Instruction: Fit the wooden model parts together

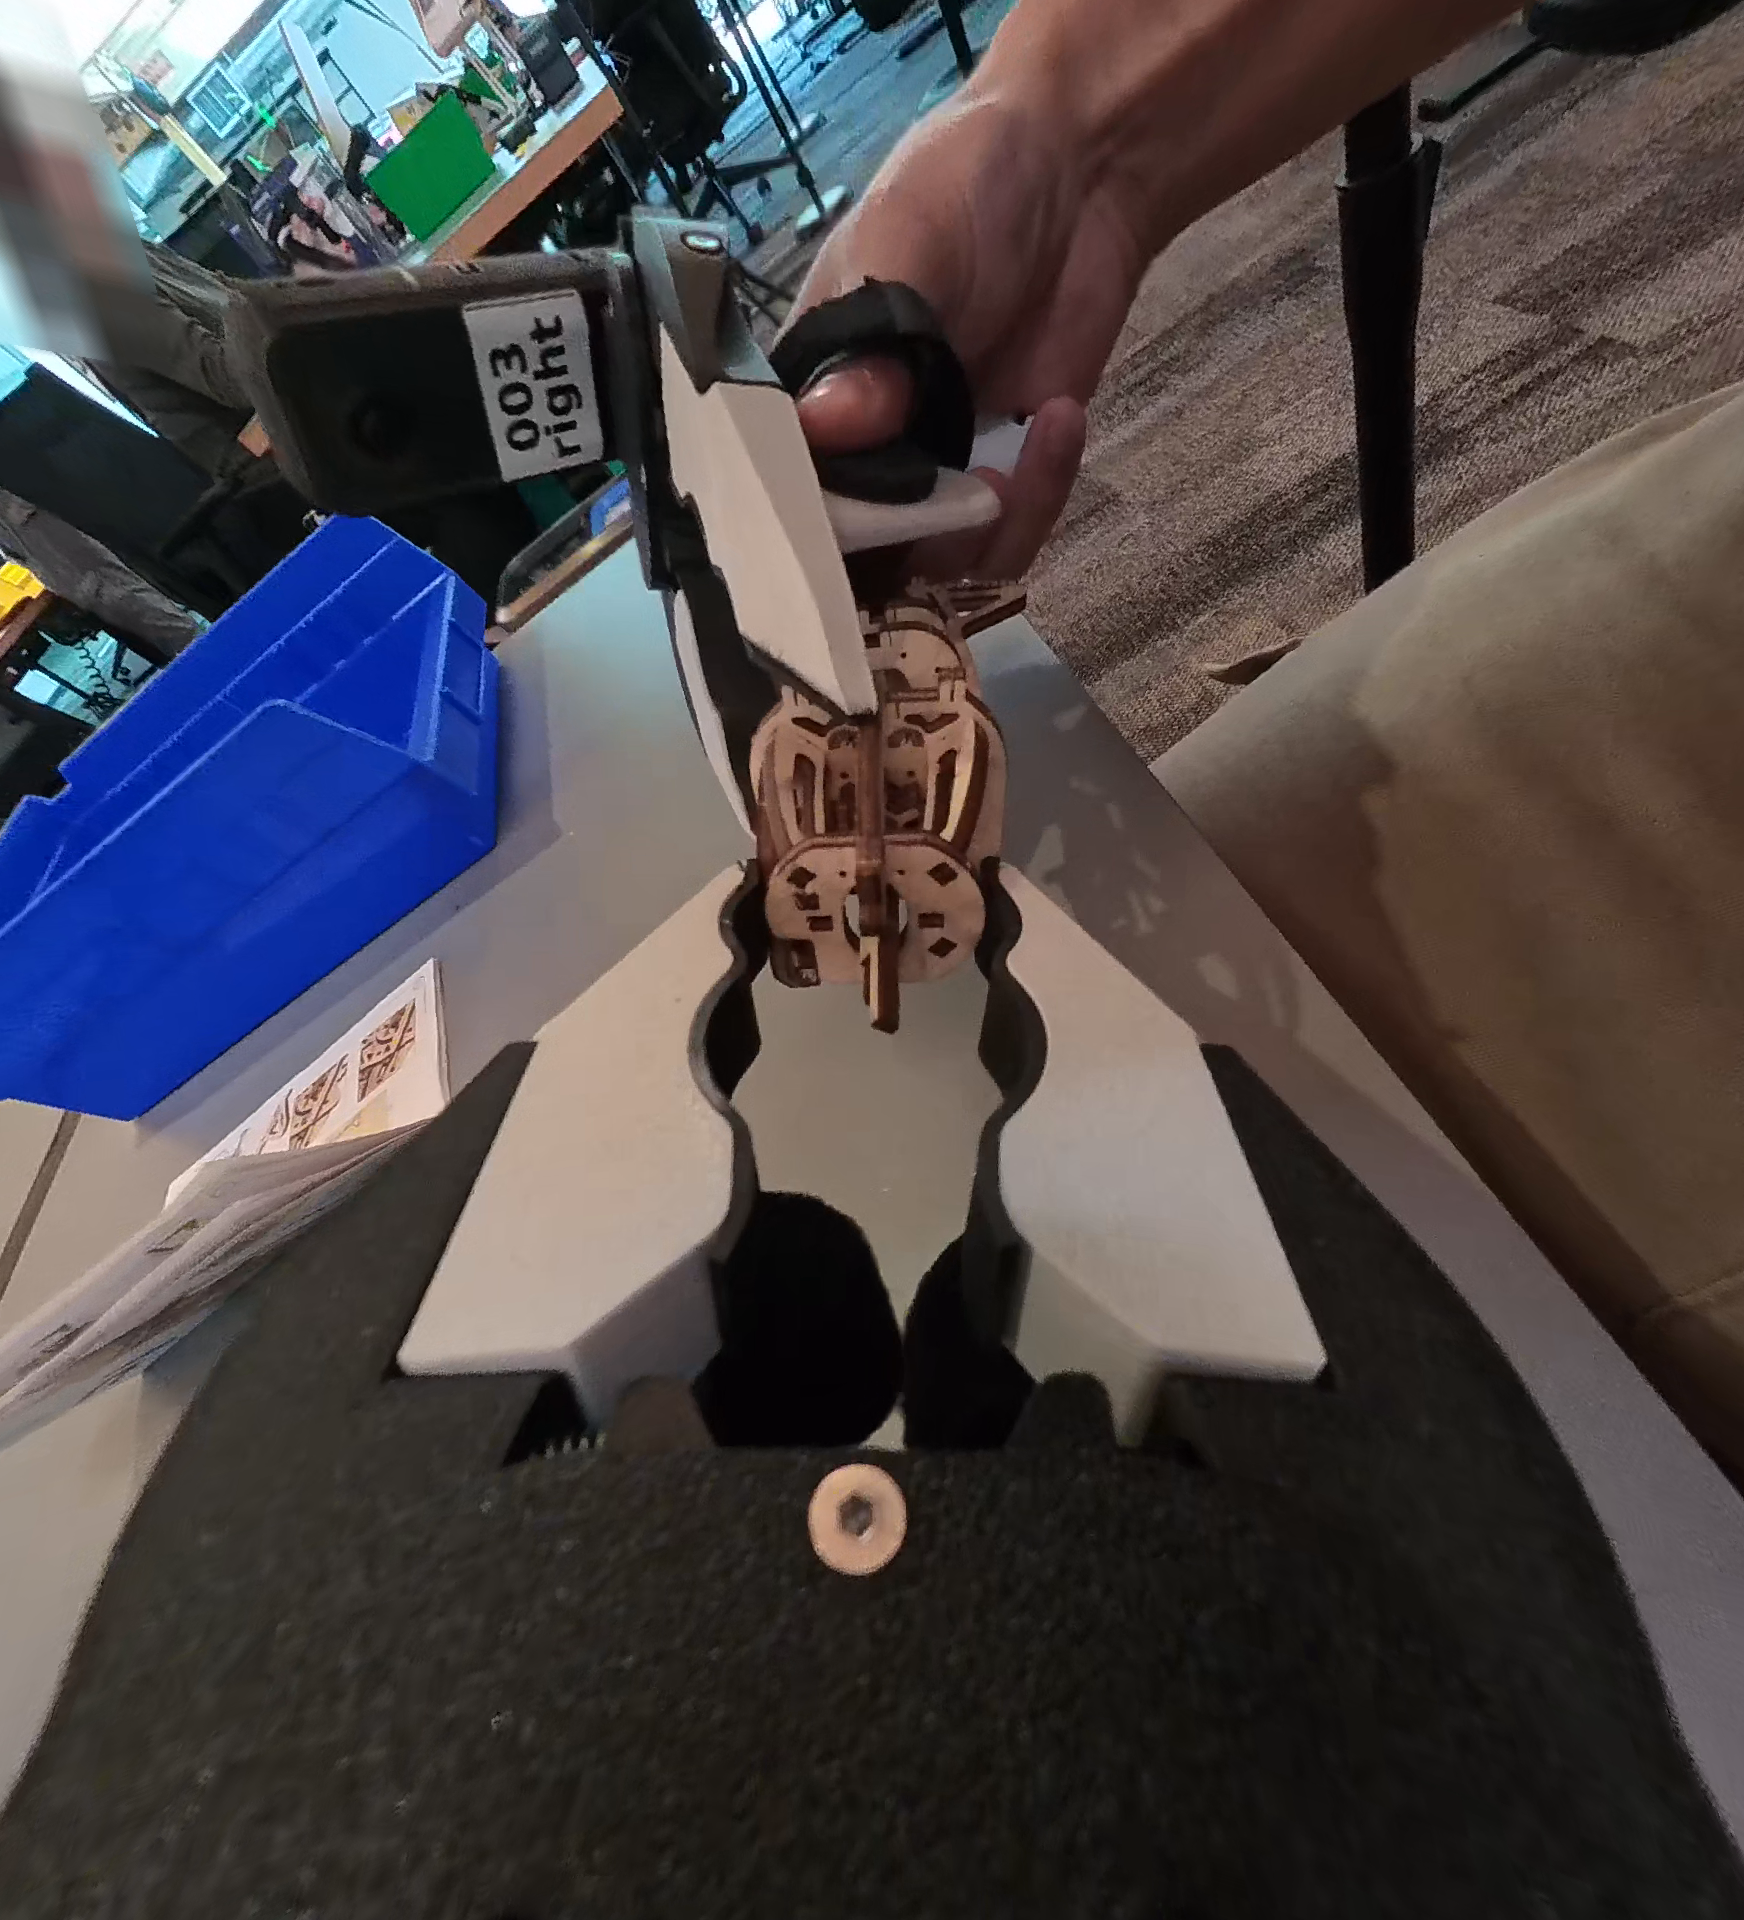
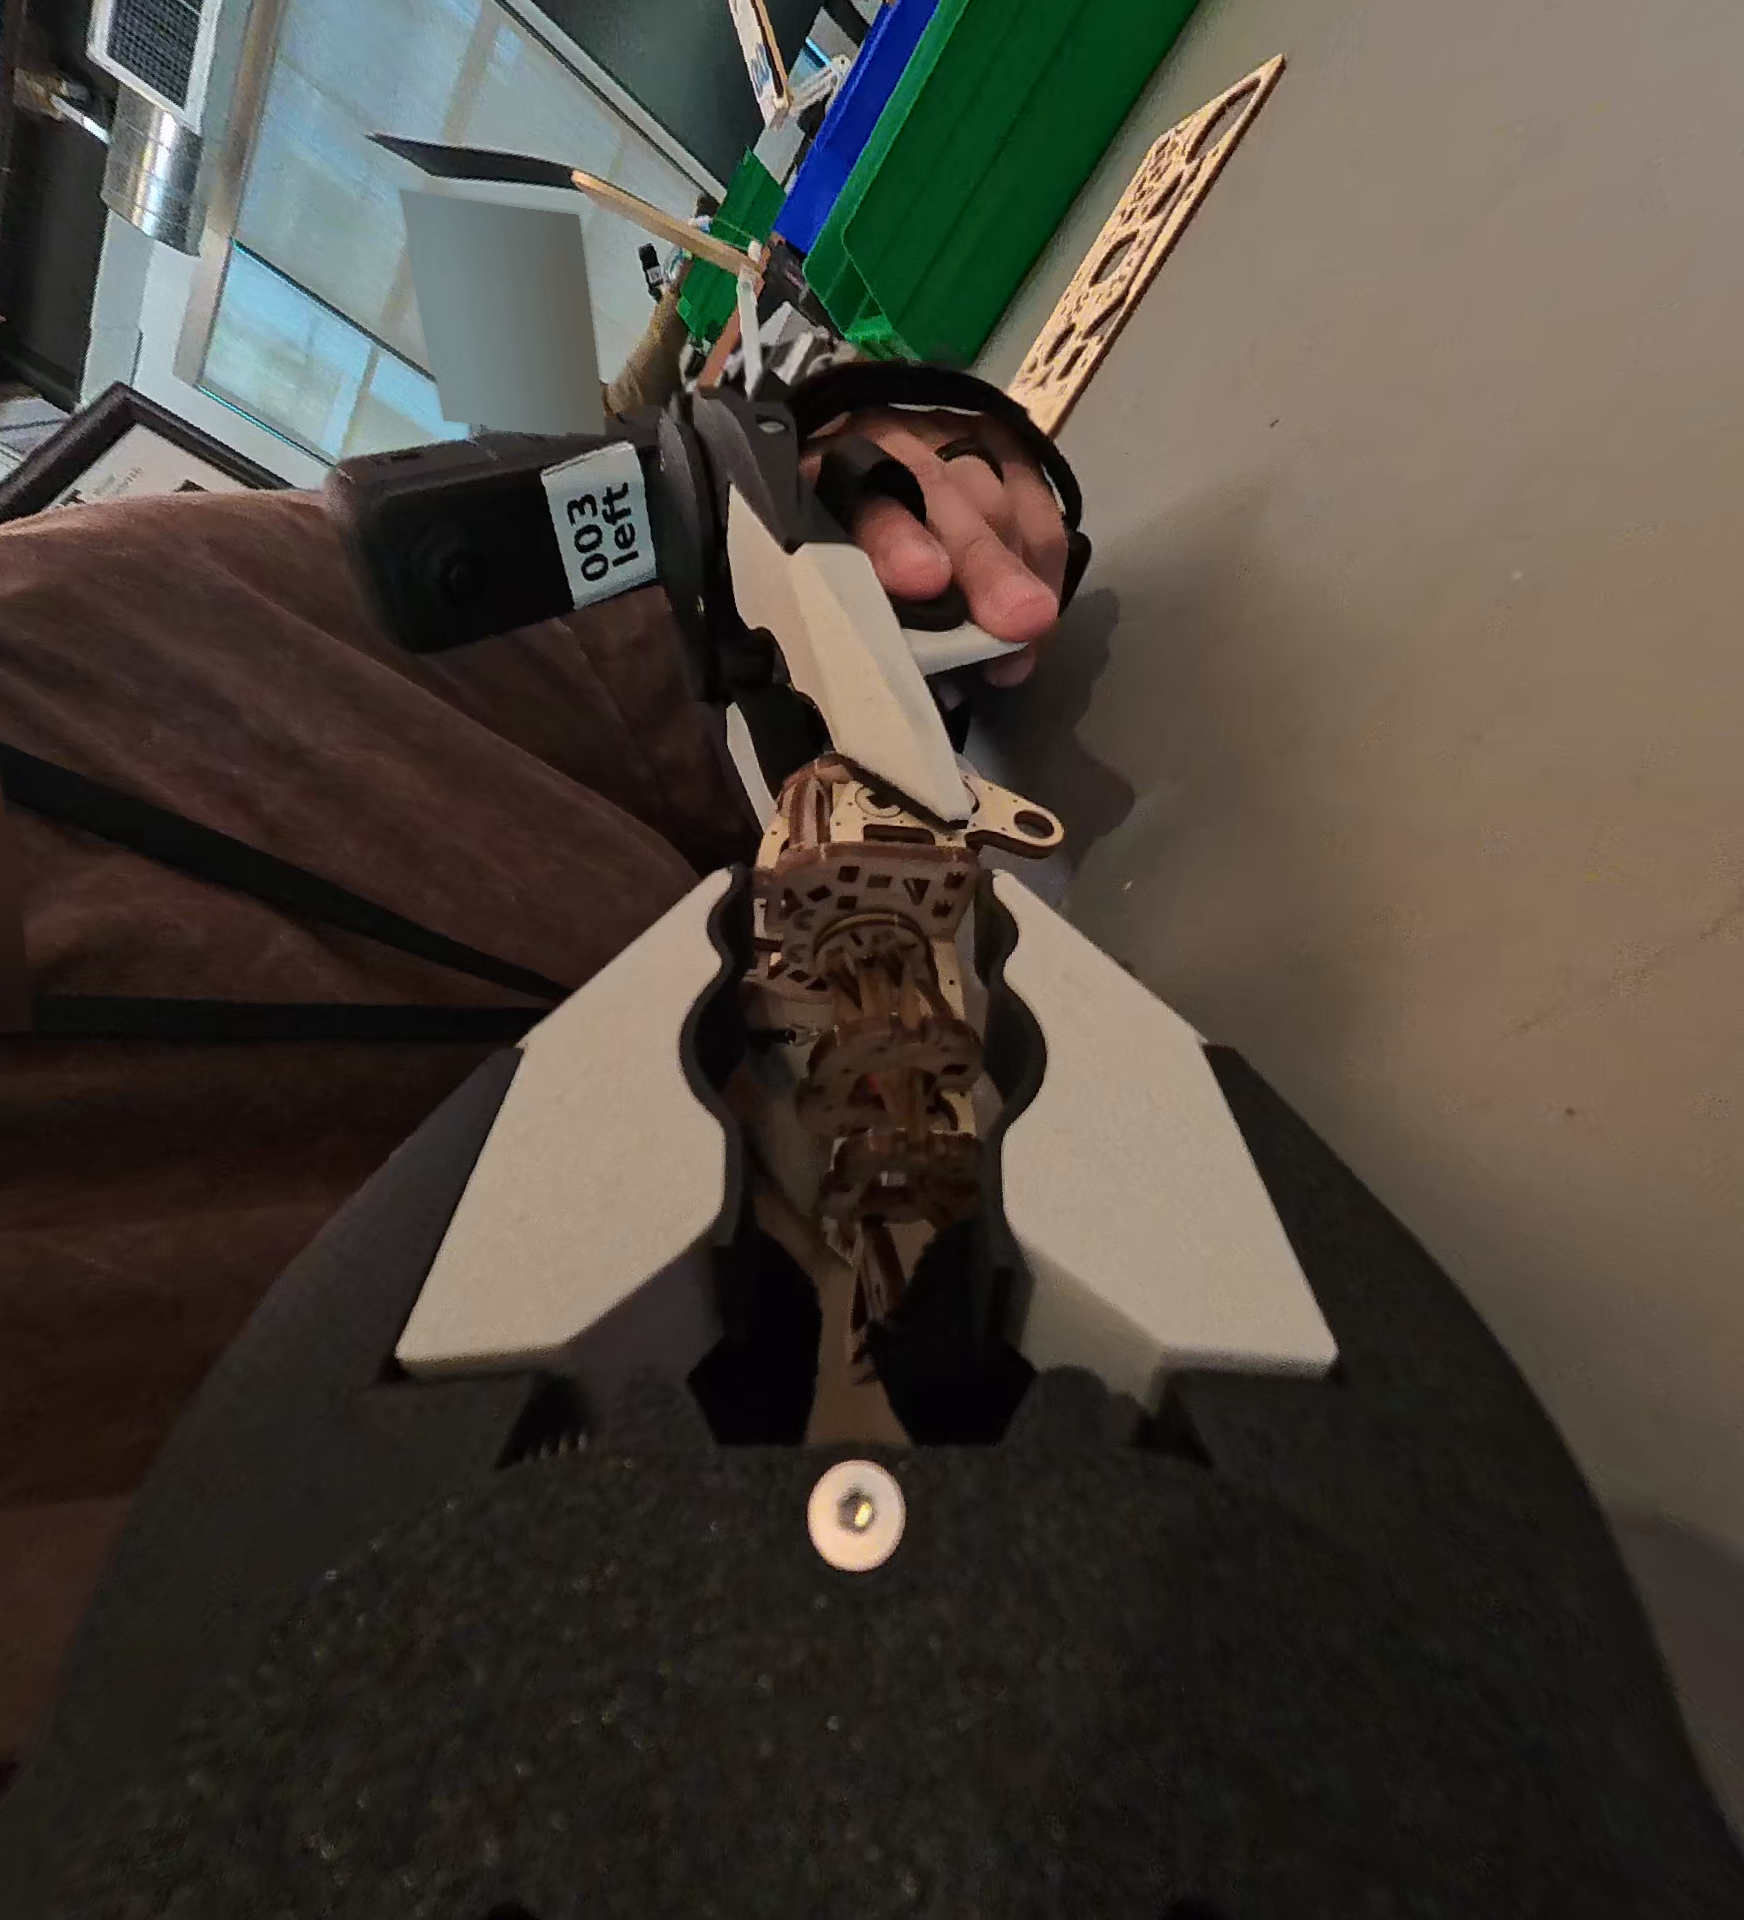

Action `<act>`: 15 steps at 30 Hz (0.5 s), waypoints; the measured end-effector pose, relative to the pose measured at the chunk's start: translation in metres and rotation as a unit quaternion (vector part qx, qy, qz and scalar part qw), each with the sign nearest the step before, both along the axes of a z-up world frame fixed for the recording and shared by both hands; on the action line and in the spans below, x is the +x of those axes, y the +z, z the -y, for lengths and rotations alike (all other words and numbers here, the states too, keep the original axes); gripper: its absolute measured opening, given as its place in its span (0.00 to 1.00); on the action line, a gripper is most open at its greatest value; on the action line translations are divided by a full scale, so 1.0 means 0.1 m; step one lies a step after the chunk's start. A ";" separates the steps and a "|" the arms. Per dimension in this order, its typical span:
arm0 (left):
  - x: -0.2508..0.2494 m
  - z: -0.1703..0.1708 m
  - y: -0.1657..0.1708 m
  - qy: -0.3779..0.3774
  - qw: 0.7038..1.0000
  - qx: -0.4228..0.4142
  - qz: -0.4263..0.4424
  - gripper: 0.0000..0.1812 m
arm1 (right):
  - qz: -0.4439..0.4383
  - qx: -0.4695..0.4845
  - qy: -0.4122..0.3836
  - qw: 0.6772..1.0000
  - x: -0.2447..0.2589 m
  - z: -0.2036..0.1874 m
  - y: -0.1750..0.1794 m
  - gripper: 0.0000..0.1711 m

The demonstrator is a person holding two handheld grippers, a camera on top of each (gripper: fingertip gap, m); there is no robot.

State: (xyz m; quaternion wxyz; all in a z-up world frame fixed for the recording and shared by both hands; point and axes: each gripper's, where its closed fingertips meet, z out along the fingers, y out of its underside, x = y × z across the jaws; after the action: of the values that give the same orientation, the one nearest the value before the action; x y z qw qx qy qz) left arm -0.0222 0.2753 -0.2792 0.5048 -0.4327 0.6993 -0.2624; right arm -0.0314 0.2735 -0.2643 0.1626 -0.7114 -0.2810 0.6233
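Note:
A laser-cut wooden model [image 1: 873, 821] with gears and plates is held up between both grippers over the grey table [image 1: 587, 748]. In the left wrist view my left gripper [image 1: 868, 899] is shut on the model's near round end. My right gripper [image 1: 795, 753] comes down from above and clamps its far part. In the right wrist view my right gripper [image 2: 863, 894] is shut on the model [image 2: 878, 1039], which runs back between the fingers. My left gripper [image 2: 847, 805] holds the far end, where a small wooden lever [image 2: 1024, 831] sticks out.
A blue bin [image 1: 224, 831] stands on the table at the left, with an instruction booklet [image 1: 328, 1122] in front of it. A cut-out wooden sheet [image 2: 1138, 239] lies beside green and blue bins [image 2: 961, 177]. The table edge and the person's lap [image 1: 1470, 883] are at the right.

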 end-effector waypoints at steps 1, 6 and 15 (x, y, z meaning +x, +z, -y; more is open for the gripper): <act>0.00 0.00 0.02 0.003 1.000 -0.003 -0.001 0.21 | -0.005 -0.002 -0.002 1.000 0.00 0.00 0.02 0.24; 0.00 0.01 0.02 0.002 1.000 -0.026 -0.003 0.21 | -0.021 -0.019 -0.005 1.000 0.00 0.00 0.03 0.24; 0.02 0.03 0.01 -0.004 1.000 0.004 0.028 0.26 | -0.067 -0.002 0.016 0.998 0.03 0.06 0.15 0.24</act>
State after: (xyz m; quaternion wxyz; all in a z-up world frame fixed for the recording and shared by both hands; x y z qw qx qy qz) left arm -0.0204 0.2726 -0.2780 0.5248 -0.4200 0.6880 -0.2735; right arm -0.0280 0.2678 -0.2492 0.1700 -0.6639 -0.2796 0.6724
